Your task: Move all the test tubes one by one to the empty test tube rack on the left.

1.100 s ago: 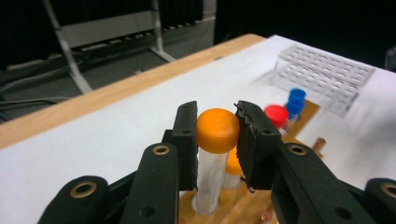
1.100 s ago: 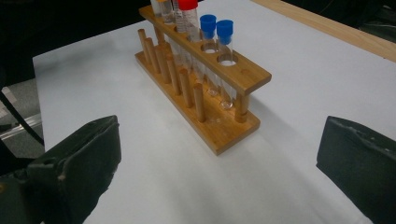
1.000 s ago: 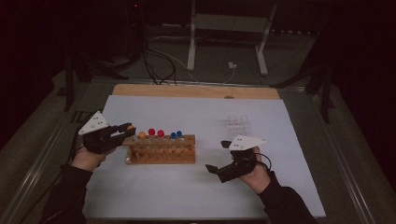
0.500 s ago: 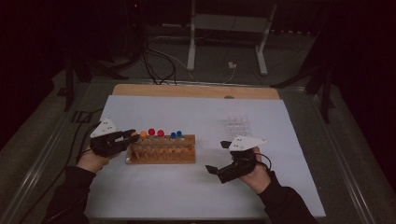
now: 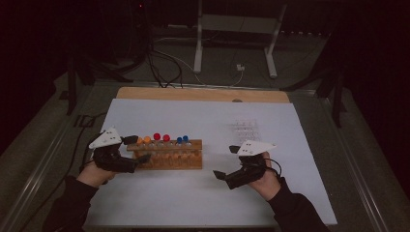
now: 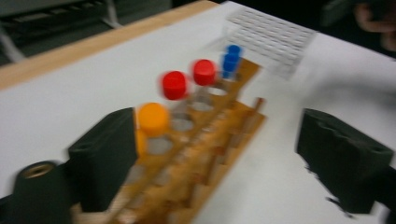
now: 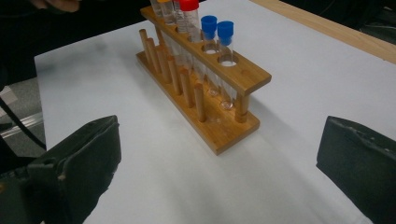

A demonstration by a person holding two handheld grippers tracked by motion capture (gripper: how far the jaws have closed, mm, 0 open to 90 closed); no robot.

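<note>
A wooden tube rack (image 5: 169, 155) stands on the white sheet, holding tubes with orange caps (image 5: 144, 140), red caps (image 5: 161, 137) and blue caps (image 5: 182, 139). My left gripper (image 5: 138, 149) is at the rack's left end. Its jaws have just been opening and now stand wide apart (image 6: 224, 158), with the rack's end (image 6: 187, 158) between them and no pad pressing on it. An orange-capped tube (image 6: 153, 117) stands right beside one pad. My right gripper (image 5: 225, 162) rests open to the right of the rack (image 7: 201, 79), with bare sheet between its jaws (image 7: 219, 168).
A clear plastic grid tray (image 5: 246, 128) lies on the sheet behind my right hand. The white sheet (image 5: 203, 203) covers a wooden tabletop whose far edge (image 5: 203, 94) shows. Cables and stand legs sit on the floor beyond.
My left gripper has slid a little toward the near side at the rack's left end, and its jaws have gone from shut to wide apart. The right hand has kept still.
</note>
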